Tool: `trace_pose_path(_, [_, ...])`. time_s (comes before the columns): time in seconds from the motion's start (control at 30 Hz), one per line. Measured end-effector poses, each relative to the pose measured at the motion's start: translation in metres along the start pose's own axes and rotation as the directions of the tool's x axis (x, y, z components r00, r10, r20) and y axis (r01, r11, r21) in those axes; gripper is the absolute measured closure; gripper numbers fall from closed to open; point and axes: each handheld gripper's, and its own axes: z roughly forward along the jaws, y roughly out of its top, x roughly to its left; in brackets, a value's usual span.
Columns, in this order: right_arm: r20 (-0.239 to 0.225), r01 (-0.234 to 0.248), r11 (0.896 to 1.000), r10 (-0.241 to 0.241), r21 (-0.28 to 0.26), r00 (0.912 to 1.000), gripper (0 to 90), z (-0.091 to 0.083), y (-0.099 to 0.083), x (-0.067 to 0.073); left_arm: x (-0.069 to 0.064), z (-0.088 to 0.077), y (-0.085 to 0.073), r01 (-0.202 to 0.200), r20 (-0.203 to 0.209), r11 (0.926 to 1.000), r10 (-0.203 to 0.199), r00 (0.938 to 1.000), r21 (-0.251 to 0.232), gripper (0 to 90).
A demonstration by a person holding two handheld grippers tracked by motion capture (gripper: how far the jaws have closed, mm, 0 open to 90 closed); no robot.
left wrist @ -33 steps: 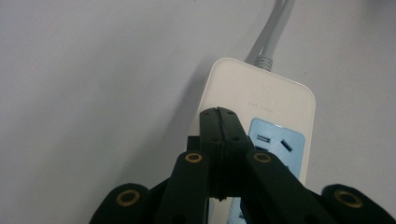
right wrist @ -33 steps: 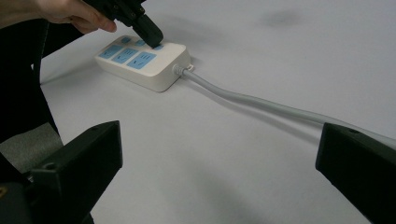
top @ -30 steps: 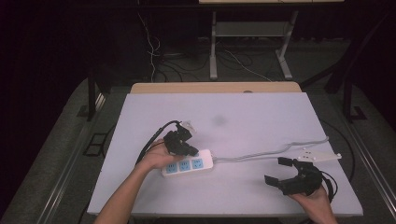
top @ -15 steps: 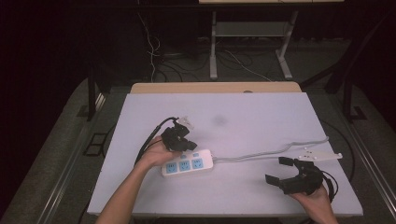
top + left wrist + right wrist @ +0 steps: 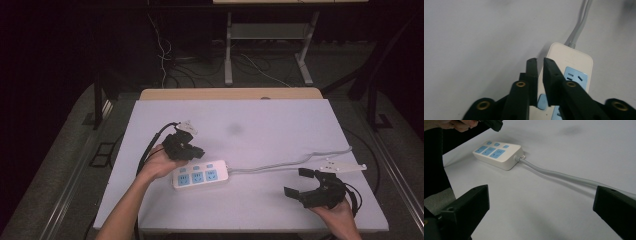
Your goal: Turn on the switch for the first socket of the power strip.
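the left gripper hovers just above the power strip's ten o'clock edge, jaws just parting slightly, nothing between them; the right gripper, wide open and empty, rests at the desk's five o'clock corner.

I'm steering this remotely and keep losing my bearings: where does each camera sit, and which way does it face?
High view: above the person's side, looking forward and down on the table; both forearms, left gripper, right gripper.
Left gripper view: rides that gripper, looking down on the power strip; jaws slightly apart, just opening, nothing between.
Right gripper view: low over the table, facing the strip; wide-open gripper.
All three share the strip and its grey cord.
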Motion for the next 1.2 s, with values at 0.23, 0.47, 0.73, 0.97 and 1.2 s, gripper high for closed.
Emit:
trace_pose_path(0.23, [-0.001, 0.001, 1.000, -0.001, -0.007, 1.0000, 0.3, -0.001, 0.000, 0.000, -0.003, -0.018, -0.004, 0.035, -0.022, 0.9987, -0.036, 0.9991, -0.037, 54.9])
trace_pose_path(0.47, [-0.001, 0.003, 1.000, -0.003, -0.009, 1.0000, 0.3, -0.001, 0.001, 0.002, -0.008, -0.035, -0.015, 0.087, -0.001, 0.9892, -0.088, 0.9961, -0.118, 17.4])
trace_pose_path(0.73, [0.001, 0.002, 1.000, -0.002, -0.011, 1.0000, 0.3, -0.001, 0.001, 0.003, -0.020, -0.045, -0.031, 0.114, -0.024, 0.9821, -0.119, 0.9927, -0.151, 0.0])
trace_pose_path(0.97, [0.000, 0.002, 1.000, -0.002, -0.007, 1.0000, 0.3, 0.000, 0.001, 0.003, -0.028, -0.051, -0.051, 0.149, -0.019, 0.9627, -0.158, 0.9873, -0.225, 0.0])
trace_pose_path(1.2, [-0.003, 0.005, 1.000, -0.005, 0.002, 1.0000, 0.3, 0.003, 0.000, 0.004, -0.042, -0.051, -0.069, 0.141, -0.039, 0.9514, -0.158, 0.9867, -0.274, 0.0])
